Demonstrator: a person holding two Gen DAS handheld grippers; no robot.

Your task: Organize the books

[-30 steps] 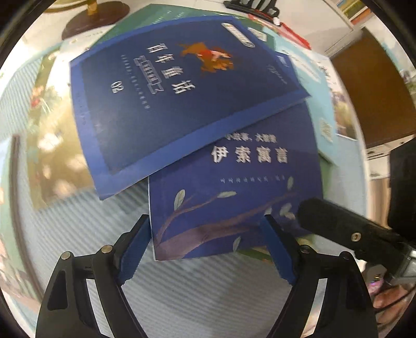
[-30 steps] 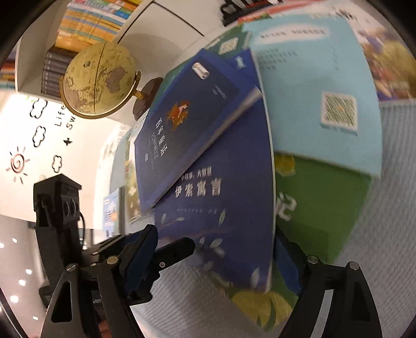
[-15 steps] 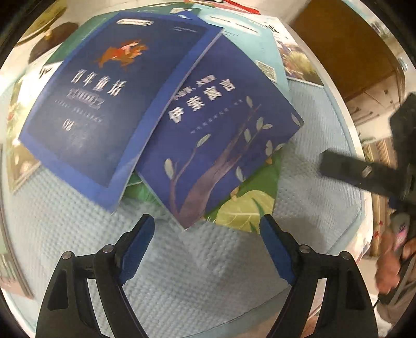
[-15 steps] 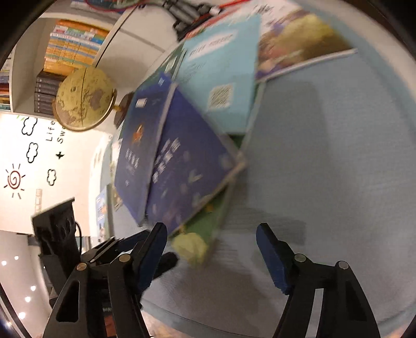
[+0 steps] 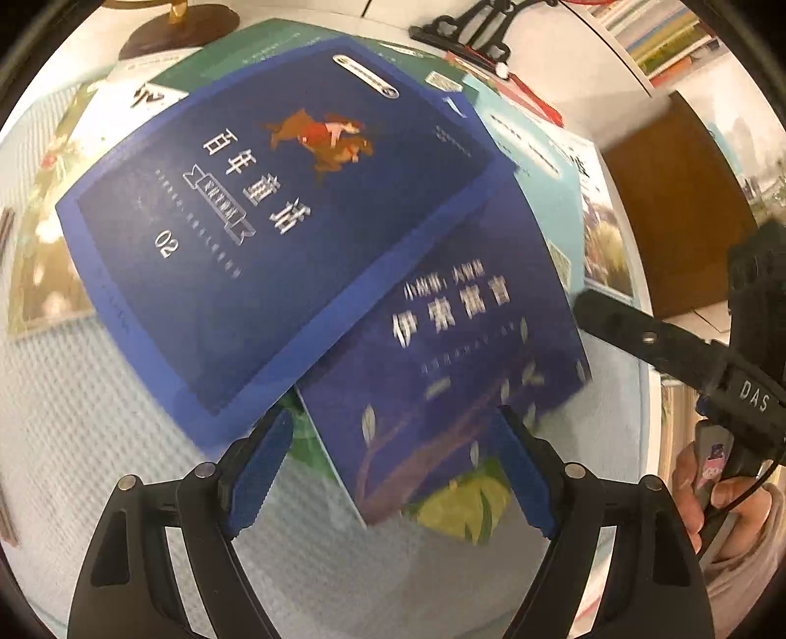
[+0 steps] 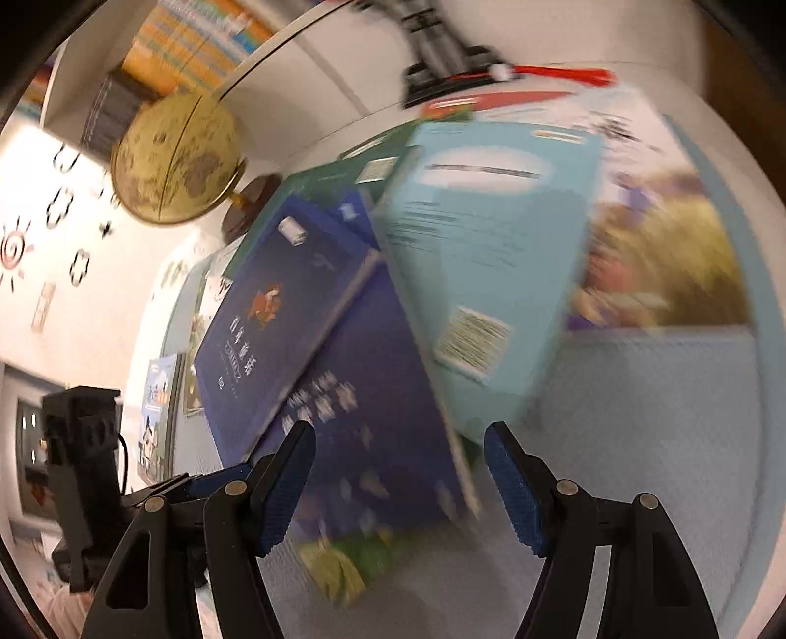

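A bright blue book (image 5: pixel 275 221) with a rider picture lies on top of a loose pile. Under it sits a dark blue book with a tree (image 5: pixel 442 354), and a green leafy book (image 5: pixel 462 506) peeks out below. My left gripper (image 5: pixel 393 472) is open, with the tree book's near corner between its fingers but not touched. In the right wrist view my right gripper (image 6: pixel 403 486) stands open over the tree book (image 6: pixel 373 422), its long edge between the jaws. The bright blue book (image 6: pixel 275 334) lies to its left, and this view is blurred.
A pale blue book (image 6: pixel 491 275) and a picture book (image 6: pixel 663 265) lie at the pile's right on the light blue cloth (image 6: pixel 638 442). A globe (image 6: pixel 177 157) stands behind, with shelves of books. A black stand (image 5: pixel 471 24) sits at the back. A hand (image 5: pixel 707 496) holds the right gripper.
Both grippers have swung back in over the pile, so the tree book's corner and edge lie between their fingers again. The right jaws stand narrower than a second ago.
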